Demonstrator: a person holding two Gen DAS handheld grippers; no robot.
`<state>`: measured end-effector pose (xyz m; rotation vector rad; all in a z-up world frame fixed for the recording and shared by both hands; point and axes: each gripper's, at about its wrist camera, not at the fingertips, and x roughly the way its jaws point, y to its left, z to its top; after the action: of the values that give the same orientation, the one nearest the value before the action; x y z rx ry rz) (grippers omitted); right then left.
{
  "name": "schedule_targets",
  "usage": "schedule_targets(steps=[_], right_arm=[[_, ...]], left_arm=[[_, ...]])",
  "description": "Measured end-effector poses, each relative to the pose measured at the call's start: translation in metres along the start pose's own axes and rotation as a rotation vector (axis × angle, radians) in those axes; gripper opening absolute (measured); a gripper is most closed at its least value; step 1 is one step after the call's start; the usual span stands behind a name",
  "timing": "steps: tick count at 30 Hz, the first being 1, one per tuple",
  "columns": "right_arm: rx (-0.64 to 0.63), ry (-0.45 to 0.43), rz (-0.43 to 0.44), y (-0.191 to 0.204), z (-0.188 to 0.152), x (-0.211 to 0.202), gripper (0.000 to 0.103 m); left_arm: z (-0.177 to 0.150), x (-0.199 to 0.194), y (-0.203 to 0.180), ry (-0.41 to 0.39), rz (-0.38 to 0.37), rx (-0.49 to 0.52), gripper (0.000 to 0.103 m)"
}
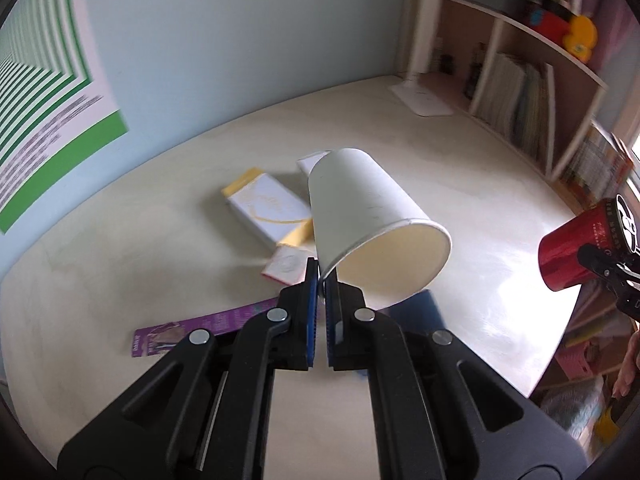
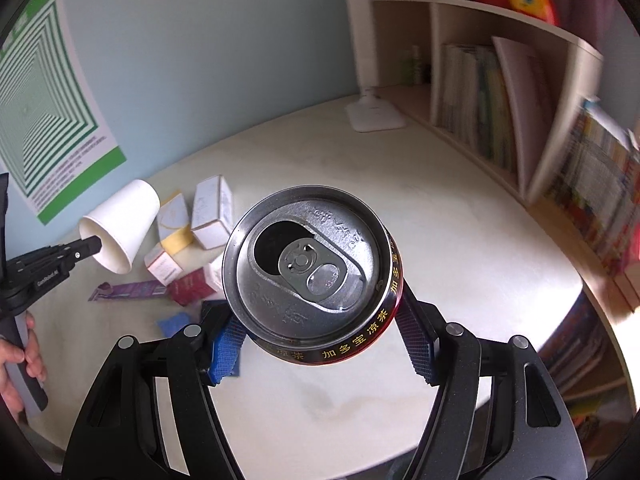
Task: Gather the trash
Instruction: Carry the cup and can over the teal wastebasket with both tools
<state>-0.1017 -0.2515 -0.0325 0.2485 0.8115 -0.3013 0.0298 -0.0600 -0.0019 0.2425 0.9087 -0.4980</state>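
Step in hand: both pieces of trash look lifted off the table at once, so I'd judge this the carry stage; no bin shows in either view.
Next move: it calls for taking both to a bin somewhere out of sight, keeping the cup's thin pinch from slipping and the can's opened top upward in case any drink is left.
Red drink can: held clear above the table, at centre of the right view; at 3 o'clock in the left view.
Paper cup: tipped, mouth toward 4 o'clock, held over the litter; at 9 o'clock in the right view.
Right gripper: fingers spread wide and clamped on the can's sides, blue pads pressing its wall.
Left gripper: fingers nearly together, nipping the cup's rim wall between them.
Left hand: wrapped round the gripper handle at 8 o'clock.
Remaining litter: white-and-yellow carton, small pink-edged box, purple wrapper, all lying on the table beneath the cup.
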Motion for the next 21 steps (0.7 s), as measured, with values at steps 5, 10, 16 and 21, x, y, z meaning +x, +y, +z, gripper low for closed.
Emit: schedule_targets(steps=[5,10,16,21], right_arm=[[0.123,-0.02,-0.101,-0.034,-0.035,-0.036,0.068],[0.264,-0.035,-0.216,-0.063,-0.084,-0.078,0.068],[0.429,-0.039,-0.342,-0.096,-0.153,-0.131,0.068],[0.562,-0.04,-0.398,-0.13,-0.209,-0.167,0.068]], left_arm=[[-0.006,-0.005,-0.047,0.008,-0.111,0.141,0.002],[-0.019,-0.006,-0.102,0.036,-0.235,0.303,0.002],[-0.052,-0.014,-0.176,0.08,-0.381,0.495,0.002],[-0.085,-0.027,-0.24,0.098,-0.456,0.64,0.002]])
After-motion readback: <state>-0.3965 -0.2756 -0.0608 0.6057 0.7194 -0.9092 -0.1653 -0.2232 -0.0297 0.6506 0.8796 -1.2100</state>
